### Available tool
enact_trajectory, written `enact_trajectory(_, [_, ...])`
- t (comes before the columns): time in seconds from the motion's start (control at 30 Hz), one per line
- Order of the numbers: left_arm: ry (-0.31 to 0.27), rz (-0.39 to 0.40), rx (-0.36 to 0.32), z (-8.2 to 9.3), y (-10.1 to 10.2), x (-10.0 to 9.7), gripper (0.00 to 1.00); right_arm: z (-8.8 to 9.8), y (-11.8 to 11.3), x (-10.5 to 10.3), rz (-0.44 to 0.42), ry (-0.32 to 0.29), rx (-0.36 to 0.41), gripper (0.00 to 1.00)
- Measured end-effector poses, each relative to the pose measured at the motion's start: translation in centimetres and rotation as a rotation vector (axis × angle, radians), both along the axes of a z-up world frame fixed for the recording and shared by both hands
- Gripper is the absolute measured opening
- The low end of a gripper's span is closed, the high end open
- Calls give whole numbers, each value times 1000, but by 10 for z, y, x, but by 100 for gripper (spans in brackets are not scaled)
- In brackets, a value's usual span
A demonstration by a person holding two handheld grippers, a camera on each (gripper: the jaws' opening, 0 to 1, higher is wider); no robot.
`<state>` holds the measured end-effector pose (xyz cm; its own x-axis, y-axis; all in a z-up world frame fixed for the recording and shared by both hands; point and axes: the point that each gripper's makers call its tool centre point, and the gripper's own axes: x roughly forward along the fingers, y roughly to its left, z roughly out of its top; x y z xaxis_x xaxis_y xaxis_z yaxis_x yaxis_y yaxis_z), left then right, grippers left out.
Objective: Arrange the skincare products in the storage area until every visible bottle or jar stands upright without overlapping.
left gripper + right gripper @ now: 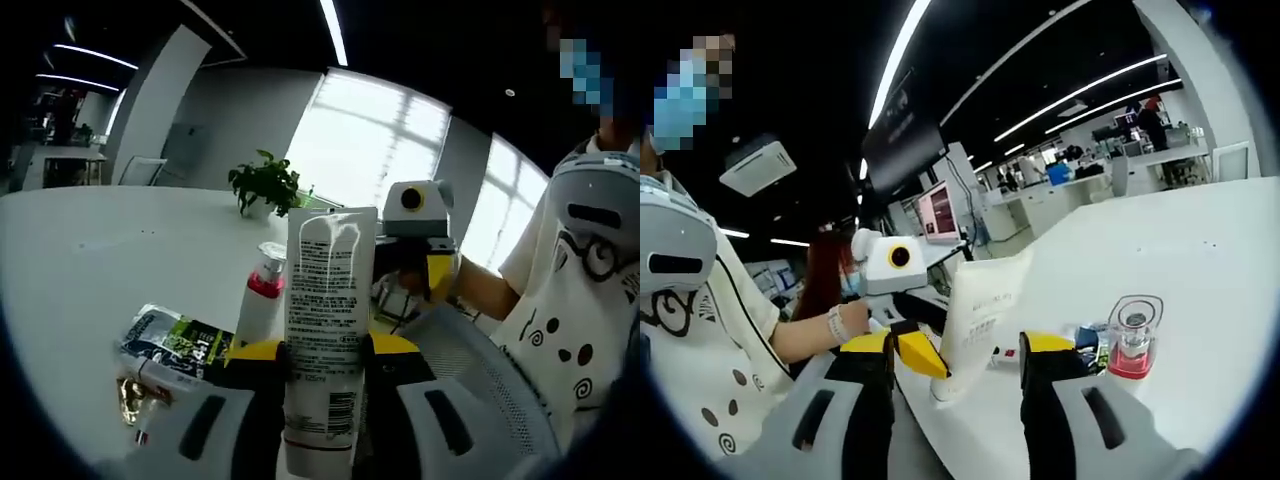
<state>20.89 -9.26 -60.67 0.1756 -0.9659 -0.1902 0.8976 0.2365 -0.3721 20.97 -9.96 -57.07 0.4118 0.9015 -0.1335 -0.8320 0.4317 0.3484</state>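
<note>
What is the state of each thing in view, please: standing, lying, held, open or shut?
White tube: upright, held between the left gripper's jaws.
Pump bottle with pink collar: standing upright on the table, clear cap on.
Printed sachets: lying flat on the table.
Potted plant: standing upright.
Right gripper: open, jaws either side of the tube, not clamping.

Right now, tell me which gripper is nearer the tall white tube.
Left. The left gripper is shut on the tall white tube; the right gripper hangs open just beside it.
</note>
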Motion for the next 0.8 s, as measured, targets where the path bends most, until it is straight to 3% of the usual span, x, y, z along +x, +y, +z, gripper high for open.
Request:
enact_trajectory(0.37, [37, -92, -50, 2, -5, -16, 24, 8, 13, -5, 81, -7, 45, 51])
enact_trajectory(0.67, [56, -195, -141, 15, -12, -35, 24, 17, 20, -10, 139, -7, 122, 51])
enact_trajectory(0.8, [84, -199, -160, 15, -12, -36, 24, 19, 23, -16, 158, -29, 113, 44])
